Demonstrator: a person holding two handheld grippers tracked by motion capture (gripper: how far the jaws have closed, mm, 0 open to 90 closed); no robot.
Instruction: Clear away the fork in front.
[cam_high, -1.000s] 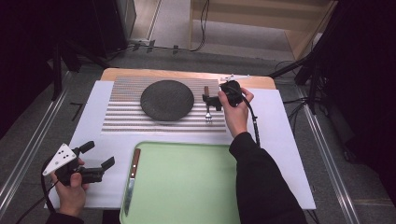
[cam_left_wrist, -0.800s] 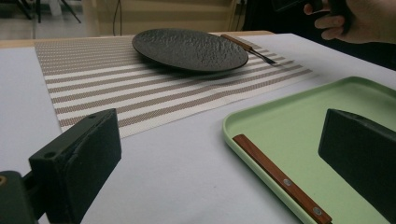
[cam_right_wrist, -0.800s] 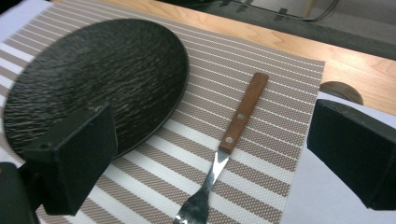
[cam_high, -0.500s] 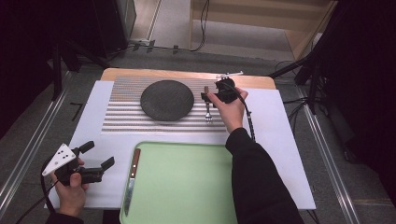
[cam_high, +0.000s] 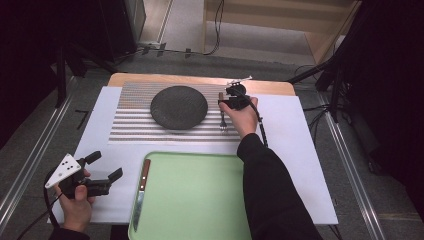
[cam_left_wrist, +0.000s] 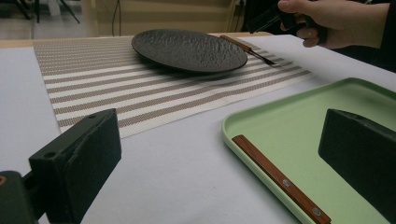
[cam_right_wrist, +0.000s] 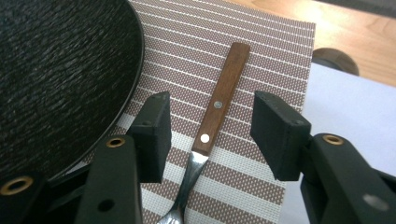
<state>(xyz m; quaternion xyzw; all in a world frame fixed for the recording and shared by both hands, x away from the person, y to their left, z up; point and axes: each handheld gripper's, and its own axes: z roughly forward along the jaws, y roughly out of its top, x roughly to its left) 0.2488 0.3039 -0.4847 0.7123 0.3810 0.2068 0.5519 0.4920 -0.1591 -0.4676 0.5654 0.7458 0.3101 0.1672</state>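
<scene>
The work in hand looks like clearing a place setting onto the green tray (cam_high: 200, 200), and it reads as partly done. A wooden-handled knife (cam_high: 141, 192) already lies inside the tray along its 9 o'clock edge, blade toward the person. The fork (cam_right_wrist: 212, 126) is not yet lifted: it lies flat on the striped placemat (cam_high: 135, 125), just beside the dark plate (cam_high: 179, 107) at the plate's 3 o'clock, tines pointing back toward the person.

The right gripper (cam_right_wrist: 210, 128) hangs low over the fork's handle. Its jaws have just been closing and now stand about half shut, one on each side of the wooden handle near where it meets the metal neck. A gap of mat shows on both sides of the handle, so the pads are not pressing on it; the fork is straddled, not gripped.

The left gripper (cam_high: 102, 172) rests near the table's 7 o'clock corner, off the tray's 9 o'clock side, on the white sheet (cam_high: 300, 160). Its jaws stand wide apart with nothing between them.

By this reading, what remains is to finish the pinch on the fork, carry it toward 6 o'clock and set it in the tray, probably beside the knife. The plate sits untouched in the middle of the mat, and whether it is to be moved too cannot be told.
</scene>
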